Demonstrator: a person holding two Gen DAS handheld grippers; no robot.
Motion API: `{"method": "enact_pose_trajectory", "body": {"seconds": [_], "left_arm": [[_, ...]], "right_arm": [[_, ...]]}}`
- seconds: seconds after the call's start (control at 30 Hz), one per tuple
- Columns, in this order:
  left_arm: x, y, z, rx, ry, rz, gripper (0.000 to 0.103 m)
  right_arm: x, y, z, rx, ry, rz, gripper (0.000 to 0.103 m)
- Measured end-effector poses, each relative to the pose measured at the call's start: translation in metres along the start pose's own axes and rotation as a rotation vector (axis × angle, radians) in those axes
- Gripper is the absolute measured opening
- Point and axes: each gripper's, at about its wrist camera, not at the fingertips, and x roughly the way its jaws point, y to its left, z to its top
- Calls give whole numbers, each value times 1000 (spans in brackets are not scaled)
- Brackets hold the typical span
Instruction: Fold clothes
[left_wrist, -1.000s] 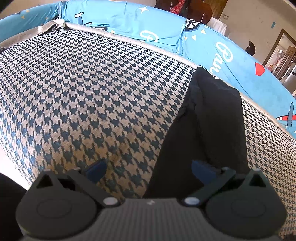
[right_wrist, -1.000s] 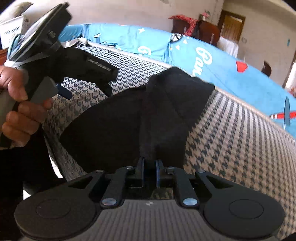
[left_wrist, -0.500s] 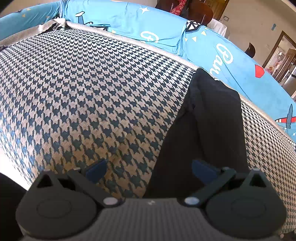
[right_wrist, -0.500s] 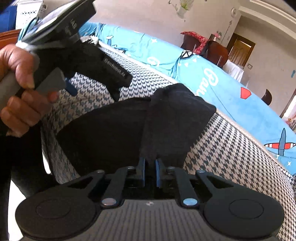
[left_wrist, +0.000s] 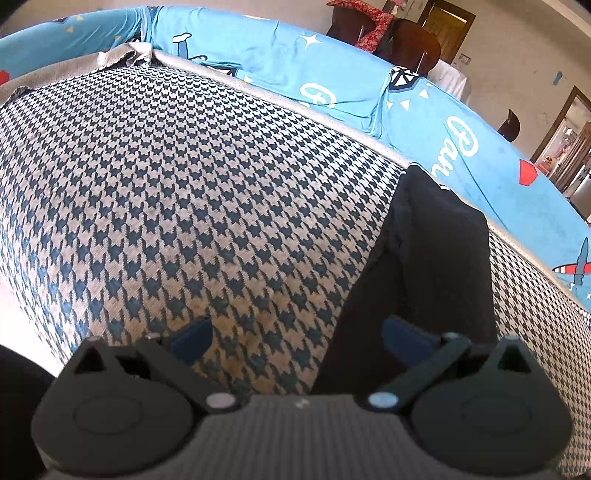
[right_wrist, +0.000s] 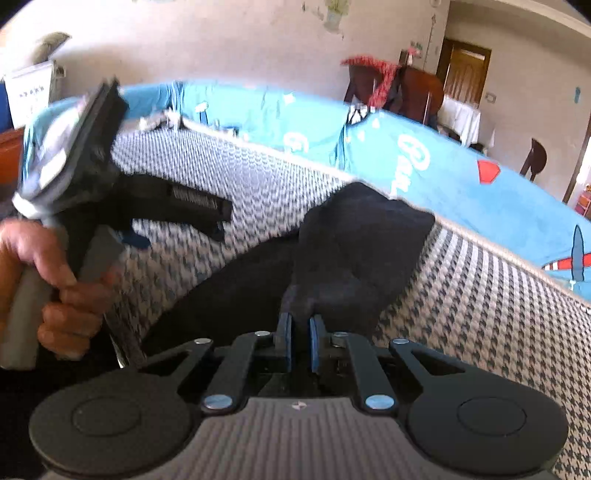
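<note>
A black garment lies on the houndstooth-covered surface, at the right of the left wrist view. My left gripper is open and empty, hovering over the garment's left edge near the front of the surface. My right gripper is shut on a lifted fold of the black garment, which rises in a ridge from its fingers. The left gripper also shows in the right wrist view, held in a hand at the left, above the surface.
A bright blue printed cover runs along the far edge of the surface. Wooden chairs with a red cloth and a door stand behind it. The surface's front edge drops off at the lower left.
My right gripper has risen with the fold of the garment, so more of the room shows. My left gripper has lifted slightly and stayed open.
</note>
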Motion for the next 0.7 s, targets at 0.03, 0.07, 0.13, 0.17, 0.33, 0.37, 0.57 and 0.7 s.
{"method": "enact_pose_trajectory", "body": {"seconds": [0.03, 0.07, 0.13, 0.17, 0.33, 0.37, 0.57, 0.7], "left_arm": [[1, 1, -1, -1, 2, 1, 103], [1, 1, -1, -4, 4, -1, 103], [2, 1, -1, -11, 7, -6, 103], [3, 1, -1, -12, 8, -8, 103], [2, 1, -1, -8, 15, -10, 103], [1, 1, -1, -9, 16, -12, 103], [1, 0, -1, -5, 19, -20, 103], [1, 0, -1, -5, 21, -28, 103]], "right_arm": [[4, 0, -5, -4, 20, -2, 11], [7, 1, -10, -15, 33, -7, 11], [8, 3, -16, -45, 35, -28, 11], [8, 3, -17, -52, 31, -31, 11], [9, 3, -18, -77, 10, -27, 13], [10, 5, -19, -95, 8, -29, 13], [20, 20, -24, -213, 2, -22, 28], [24, 29, -25, -281, -14, -19, 37]]}}
